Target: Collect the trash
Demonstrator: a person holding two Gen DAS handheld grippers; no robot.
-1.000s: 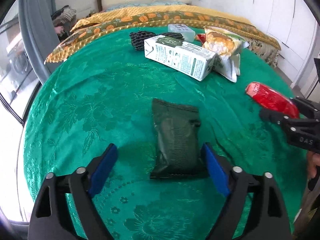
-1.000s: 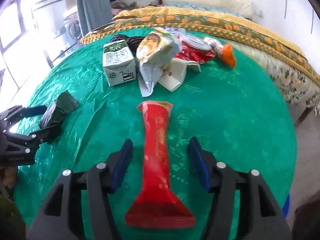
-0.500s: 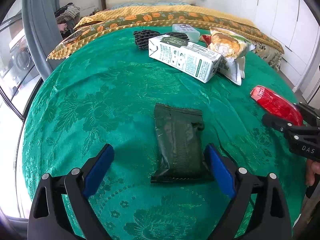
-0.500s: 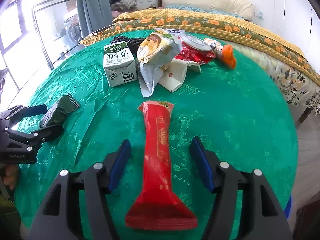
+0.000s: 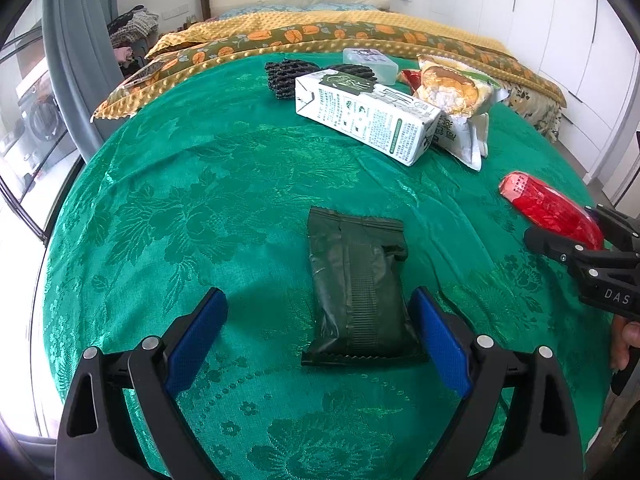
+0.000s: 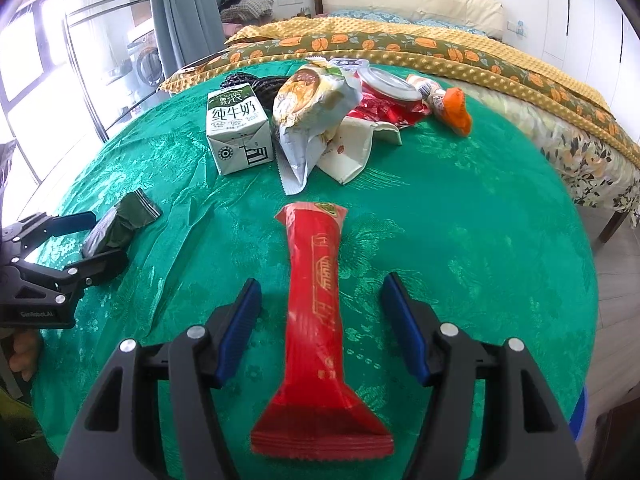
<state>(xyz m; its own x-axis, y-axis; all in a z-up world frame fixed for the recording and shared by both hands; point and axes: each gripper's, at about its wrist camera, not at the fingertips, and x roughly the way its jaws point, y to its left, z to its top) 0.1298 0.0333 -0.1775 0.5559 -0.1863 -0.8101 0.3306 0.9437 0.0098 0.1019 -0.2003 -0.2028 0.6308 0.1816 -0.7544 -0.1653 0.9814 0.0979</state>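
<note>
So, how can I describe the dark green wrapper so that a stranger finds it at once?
Start from the round table under the shiny green patterned cloth. Near its front edge, apart from the trash pile beside the bed, a flat dark green plastic wrapper lies alone between the blue pads of the left gripper. It alone is dark, plain and unprinted.

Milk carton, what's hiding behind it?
Behind the milk carton lies a black bumpy mesh thing and a clear plastic box. The carton covers part of the mesh.
</note>
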